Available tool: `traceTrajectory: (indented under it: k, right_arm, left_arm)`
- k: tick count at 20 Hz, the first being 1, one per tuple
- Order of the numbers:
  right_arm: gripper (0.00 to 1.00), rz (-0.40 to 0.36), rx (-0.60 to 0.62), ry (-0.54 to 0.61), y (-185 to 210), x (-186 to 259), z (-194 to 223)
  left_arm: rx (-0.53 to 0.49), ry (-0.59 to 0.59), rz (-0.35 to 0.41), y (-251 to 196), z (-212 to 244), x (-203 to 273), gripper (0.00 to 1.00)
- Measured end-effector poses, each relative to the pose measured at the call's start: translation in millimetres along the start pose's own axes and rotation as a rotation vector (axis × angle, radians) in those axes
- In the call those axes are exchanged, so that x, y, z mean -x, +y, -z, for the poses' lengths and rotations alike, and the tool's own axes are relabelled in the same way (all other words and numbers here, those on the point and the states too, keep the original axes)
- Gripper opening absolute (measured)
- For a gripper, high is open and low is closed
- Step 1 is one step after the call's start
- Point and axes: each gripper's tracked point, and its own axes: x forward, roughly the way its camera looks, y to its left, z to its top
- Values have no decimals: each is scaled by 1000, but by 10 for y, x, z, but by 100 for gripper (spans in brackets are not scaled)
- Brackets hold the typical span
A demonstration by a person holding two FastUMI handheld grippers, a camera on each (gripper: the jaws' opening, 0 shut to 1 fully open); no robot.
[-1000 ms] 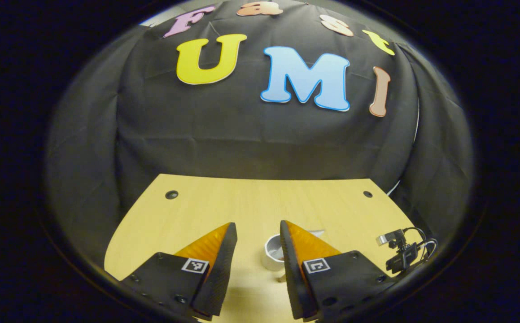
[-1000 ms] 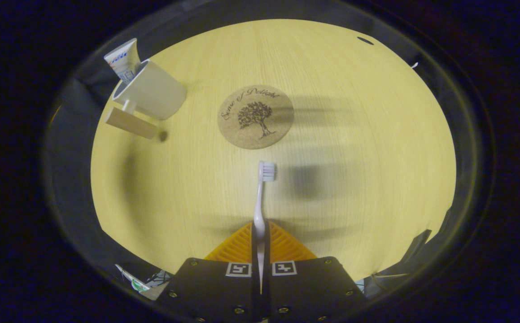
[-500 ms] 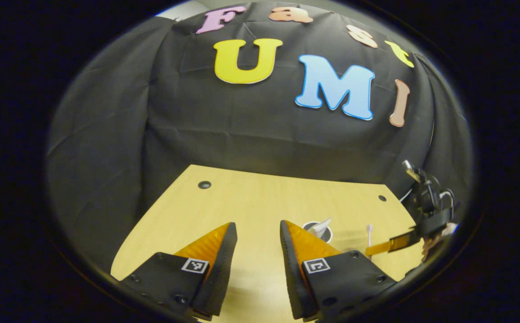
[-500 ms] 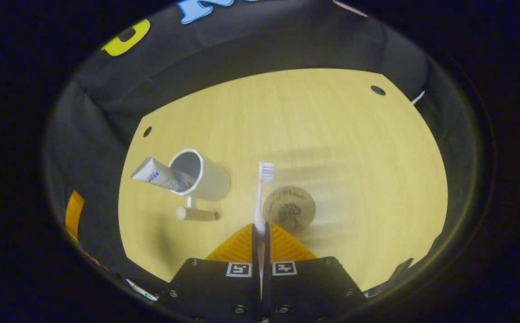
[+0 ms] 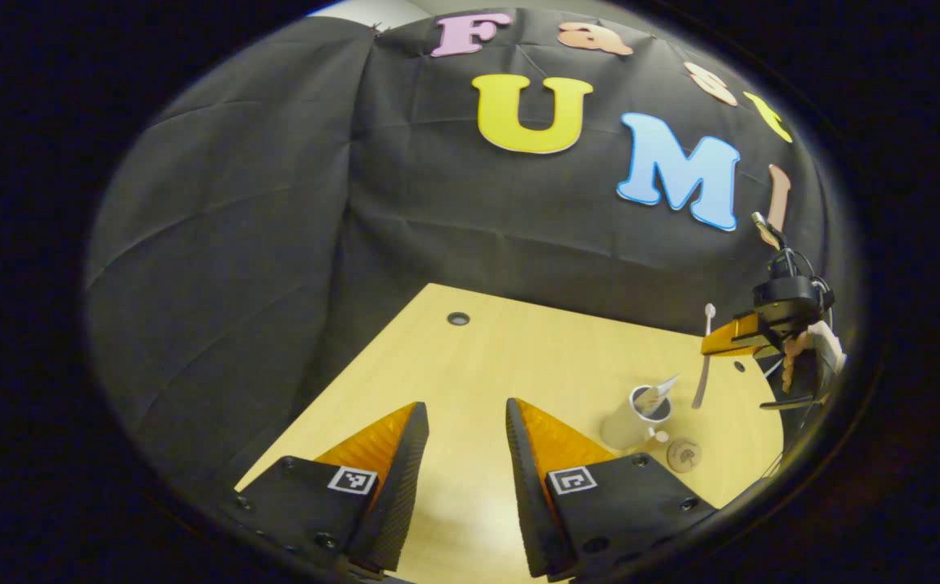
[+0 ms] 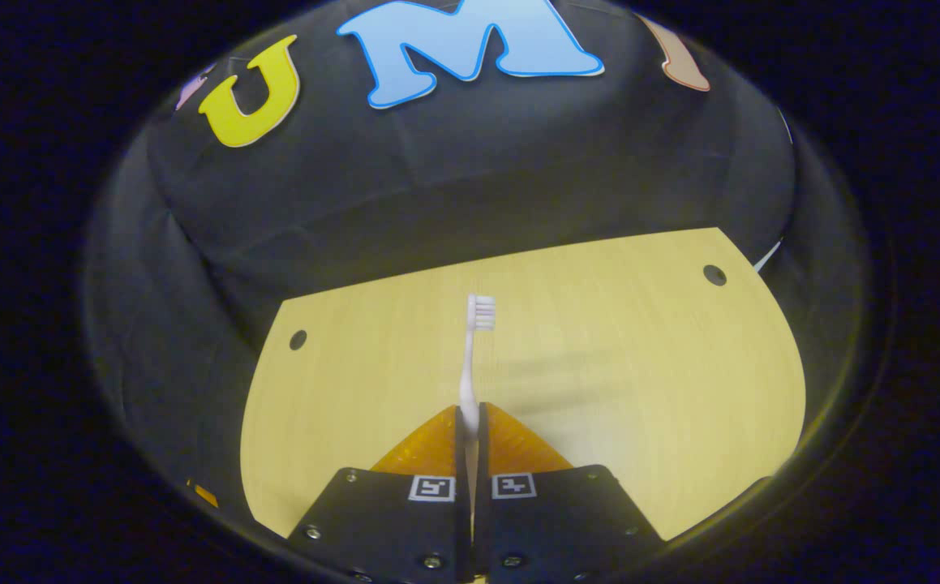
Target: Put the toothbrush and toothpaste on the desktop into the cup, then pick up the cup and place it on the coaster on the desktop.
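In the left gripper view, the white cup (image 5: 630,422) stands on the wooden desktop (image 5: 518,357) with the toothpaste tube (image 5: 664,387) leaning inside it. The round cork coaster (image 5: 684,455) lies just right of the cup. Above and to the right of the cup, my right gripper (image 5: 727,338) holds the white toothbrush (image 5: 705,357) upright, head up. In the right gripper view, my right gripper (image 6: 470,422) is shut on the toothbrush (image 6: 474,341) handle, bristles pointing away over the table. My left gripper (image 5: 465,405) hangs open over the near table, with nothing between its fingers.
A hand (image 5: 810,345) holds the right gripper at the table's right edge. The desktop (image 6: 599,357) has cable holes at the back left (image 6: 298,339) and back right (image 6: 713,274). Black cloth walls the table at the back and on both sides.
My right gripper has risen and tilted up with the toothbrush, so cup and coaster slid out of its view. My left gripper has swung left, shifting the cup to the right.
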Motion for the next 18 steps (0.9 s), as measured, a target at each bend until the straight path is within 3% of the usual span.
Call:
traceTrajectory:
  k: [6,10,11,12,18]
  right_arm:
    - [2,21,114,-99,-16,-76,106]
    - [2,-6,126,-108,-2,-183,218]
    - [2,-19,132,-109,13,-203,262]
    - [2,-27,138,-111,31,-216,325]
    - [6,-38,143,-134,27,-126,526]
  left_arm:
    - [47,23,-154,817,187,359,63]
    - [75,41,-213,1068,317,475,62]
    - [80,45,-219,1074,326,482,56]
    - [84,47,-220,1084,354,493,68]
    - [70,54,-194,1042,428,548,68]
